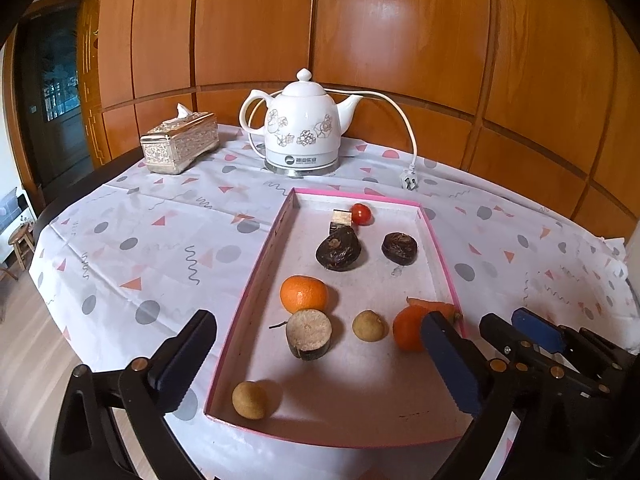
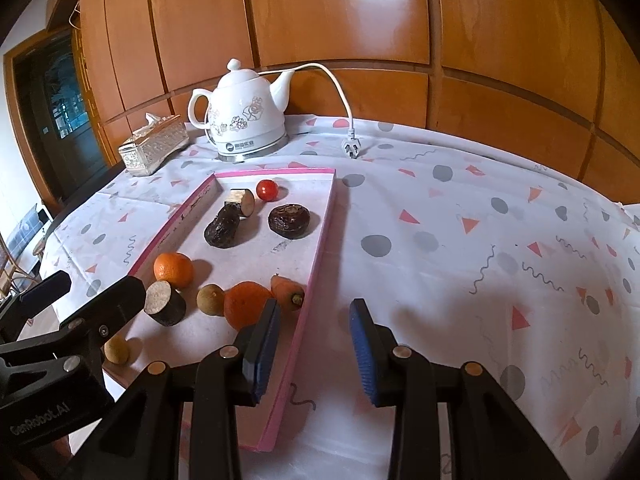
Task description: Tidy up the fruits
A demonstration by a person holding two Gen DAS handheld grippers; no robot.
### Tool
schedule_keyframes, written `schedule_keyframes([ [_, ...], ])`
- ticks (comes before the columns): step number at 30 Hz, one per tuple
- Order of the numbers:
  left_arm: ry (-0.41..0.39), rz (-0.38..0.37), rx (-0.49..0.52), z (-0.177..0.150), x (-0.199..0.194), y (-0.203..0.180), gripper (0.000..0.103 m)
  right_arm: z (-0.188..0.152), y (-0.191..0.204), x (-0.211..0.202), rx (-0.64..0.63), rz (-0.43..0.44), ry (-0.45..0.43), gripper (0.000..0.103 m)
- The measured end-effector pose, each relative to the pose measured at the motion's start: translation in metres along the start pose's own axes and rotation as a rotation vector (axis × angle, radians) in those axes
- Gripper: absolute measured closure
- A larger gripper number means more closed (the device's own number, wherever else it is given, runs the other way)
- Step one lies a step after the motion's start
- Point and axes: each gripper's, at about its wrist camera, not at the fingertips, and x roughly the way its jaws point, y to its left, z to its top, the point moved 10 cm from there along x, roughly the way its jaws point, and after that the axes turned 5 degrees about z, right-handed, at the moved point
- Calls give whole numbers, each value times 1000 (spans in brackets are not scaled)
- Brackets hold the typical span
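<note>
the shallow pink-rimmed cardboard tray (image 1: 256, 292) lies on the patterned-cloth worktop (image 1: 132, 232), holding the fruits. the left gripper (image 1: 320, 364) hangs open over its near end, the cut dark round fruit (image 1: 309, 334) between its fingers. the right gripper (image 2: 314, 354) gapes empty astride the tray's right rim, the round orange mandarin (image 2: 245, 309) just beyond its left finger.

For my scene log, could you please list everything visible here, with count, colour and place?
tray: 1, pink-rimmed, centre of table
oranges: 2, orange, near half of tray
longans: 2, tan, tray's near end
cut pieces: 2, dark-skinned, pale-faced, one near, one far
dark fruits: 2, brown-black, far half
tomato: 1, red, far end
carrot: 1, orange, right wall
kettle: 1, white, behind tray
plug: 1, white, tablecloth
tissue box: 1, silver, far left
left gripper: jaws open
right gripper: jaws open
</note>
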Motion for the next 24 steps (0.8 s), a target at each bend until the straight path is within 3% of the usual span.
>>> schedule_keyframes([
  [24, -4, 30, -14, 0, -4, 14, 0, 1, 6, -4, -25, -6, -6, 67],
])
